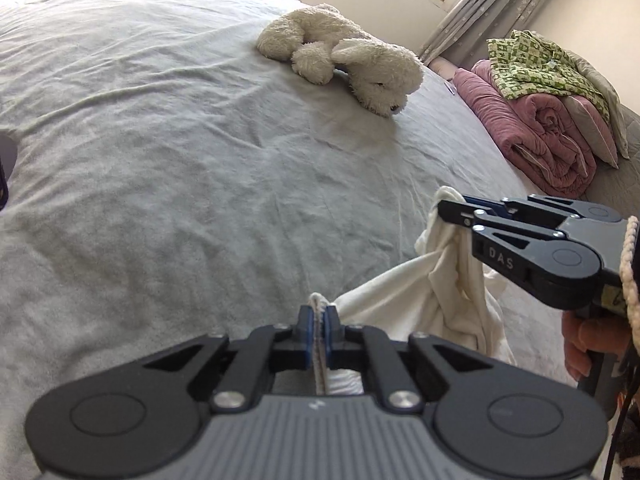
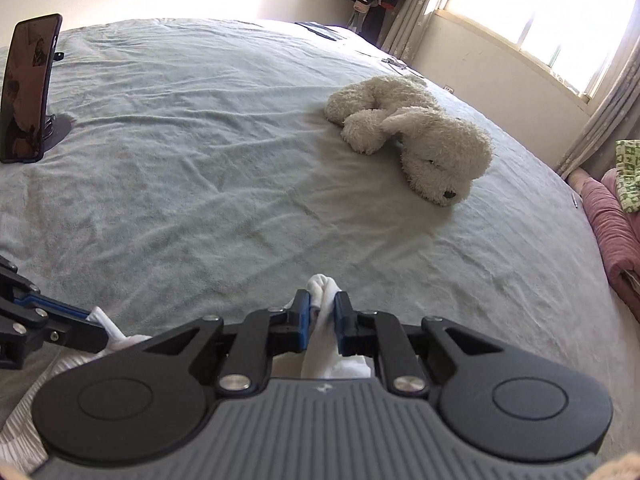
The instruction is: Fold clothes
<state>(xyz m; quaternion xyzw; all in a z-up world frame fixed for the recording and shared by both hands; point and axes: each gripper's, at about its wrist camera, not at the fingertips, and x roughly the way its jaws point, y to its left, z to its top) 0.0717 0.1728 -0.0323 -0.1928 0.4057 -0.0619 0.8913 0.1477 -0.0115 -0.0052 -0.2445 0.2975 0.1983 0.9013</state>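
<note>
A white garment (image 1: 404, 296) hangs between both grippers above the pale grey-green bedsheet (image 1: 160, 152). My left gripper (image 1: 319, 316) is shut on a ribbed edge of the garment. My right gripper (image 1: 448, 210) comes in from the right in the left wrist view, shut on another bunched part of it. In the right wrist view the right gripper (image 2: 322, 312) pinches a white fold (image 2: 320, 280) between its blue pads, and the left gripper (image 2: 94, 322) shows at the lower left, also on white cloth (image 2: 108, 328). Most of the garment hangs below the grippers, hidden.
A white plush dog (image 2: 416, 140) lies on the bed ahead to the right. A phone on a stand (image 2: 28, 88) sits on the far left of the bed. Folded pink bedding and a green patterned cloth (image 1: 552, 92) lie at the right. A window (image 2: 540, 20) is beyond.
</note>
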